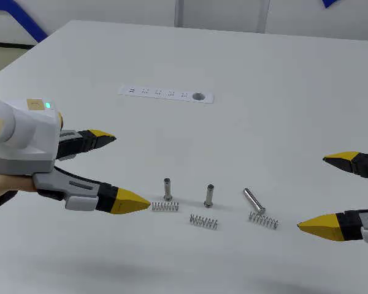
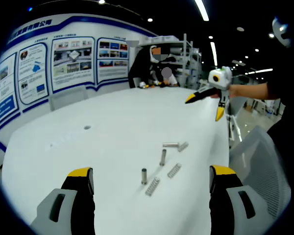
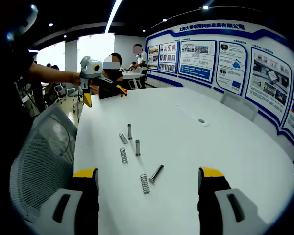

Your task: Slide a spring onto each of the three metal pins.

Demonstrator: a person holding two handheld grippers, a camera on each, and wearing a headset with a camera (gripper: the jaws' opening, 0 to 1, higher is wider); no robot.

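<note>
Three metal pins sit on the white table (image 1: 245, 73): two upright ones (image 1: 167, 188) (image 1: 209, 195) and one lying down (image 1: 253, 200). A spring lies beside each: left spring (image 1: 165, 206), middle spring (image 1: 203, 222), right spring (image 1: 263, 220). My left gripper (image 1: 126, 170) is open at the left, its lower tip near the left spring. At the right edge my right gripper (image 1: 322, 192) is open too, a short way from the lying pin. In the left gripper view the pins (image 2: 163, 156) and springs (image 2: 152, 186) lie ahead of the jaws; the right gripper view has the lying pin (image 3: 156, 174) nearest.
A white power strip (image 1: 165, 94) lies flat farther back on the table. A mesh chair (image 3: 44, 147) stands by the table's edge. People sit at the far end in both gripper views. Wall posters (image 3: 210, 51) line the room.
</note>
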